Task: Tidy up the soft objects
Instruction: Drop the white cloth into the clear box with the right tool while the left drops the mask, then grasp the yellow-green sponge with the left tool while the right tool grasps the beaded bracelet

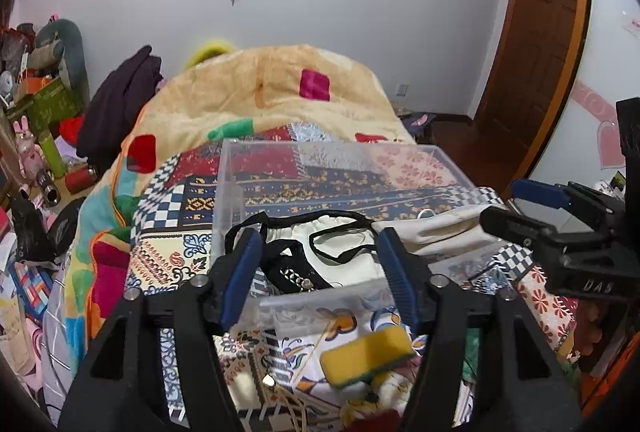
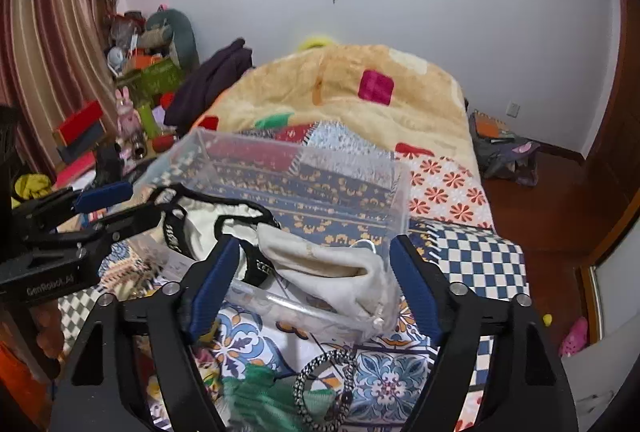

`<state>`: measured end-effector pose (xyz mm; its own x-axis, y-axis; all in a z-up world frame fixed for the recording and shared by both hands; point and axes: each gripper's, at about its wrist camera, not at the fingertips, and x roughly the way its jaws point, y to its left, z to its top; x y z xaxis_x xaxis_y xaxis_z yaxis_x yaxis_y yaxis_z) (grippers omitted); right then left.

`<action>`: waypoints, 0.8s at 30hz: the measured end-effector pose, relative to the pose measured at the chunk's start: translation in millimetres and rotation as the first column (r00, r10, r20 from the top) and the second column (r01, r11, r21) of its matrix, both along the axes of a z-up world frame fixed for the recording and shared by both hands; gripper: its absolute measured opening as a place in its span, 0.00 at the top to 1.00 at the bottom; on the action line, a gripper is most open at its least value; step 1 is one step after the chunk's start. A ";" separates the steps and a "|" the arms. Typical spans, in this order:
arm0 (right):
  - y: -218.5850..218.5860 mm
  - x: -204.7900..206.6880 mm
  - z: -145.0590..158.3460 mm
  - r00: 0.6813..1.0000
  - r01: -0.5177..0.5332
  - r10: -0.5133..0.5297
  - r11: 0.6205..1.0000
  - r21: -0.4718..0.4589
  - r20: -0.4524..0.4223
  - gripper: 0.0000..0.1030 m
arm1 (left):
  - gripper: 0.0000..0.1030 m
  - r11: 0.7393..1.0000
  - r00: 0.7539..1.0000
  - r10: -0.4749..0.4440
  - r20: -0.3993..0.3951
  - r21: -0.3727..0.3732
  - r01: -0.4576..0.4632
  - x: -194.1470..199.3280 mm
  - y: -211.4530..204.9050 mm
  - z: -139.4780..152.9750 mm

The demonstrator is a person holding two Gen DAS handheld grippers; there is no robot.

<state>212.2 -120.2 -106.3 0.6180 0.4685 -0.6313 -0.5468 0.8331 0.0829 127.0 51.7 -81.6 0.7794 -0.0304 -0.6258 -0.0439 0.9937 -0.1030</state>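
Already the clear plastic bin (image 1: 224, 192) on the patterned bedspread (image 1: 176, 256) held a white cloth with black trim (image 1: 320, 244) and a cream cloth (image 2: 332, 264) draped over its near right corner, while the left gripper (image 1: 316, 272) and the right gripper (image 2: 316, 284) both hovered at the bin's near edge with fingers spread and empty, so the sorting seemed partly done. Only the left view showed a yellow sponge (image 1: 366, 354) outside the bin, whereas the right view alone showed a green cloth (image 2: 260, 392) and a black-and-white braided ring (image 2: 324, 388) on the spread.
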 end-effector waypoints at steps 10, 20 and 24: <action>-24.9 -32.8 0.2 0.999 0.043 -0.044 0.999 0.012 0.028 0.04 | 0.15 1.000 0.999 -0.020 0.034 0.003 0.020 -35.9 -11.1 0.8; -33.0 -18.3 -65.1 0.985 0.053 -0.060 0.997 -0.048 -0.159 0.07 | 0.14 0.998 0.995 -0.055 -0.088 -0.015 0.053 -32.5 -28.7 -44.6; -32.3 -9.3 -79.6 0.974 0.044 -0.054 0.998 -0.050 -0.222 0.21 | 0.14 0.999 0.992 -0.052 -0.114 -0.015 0.051 -25.4 -32.0 -56.3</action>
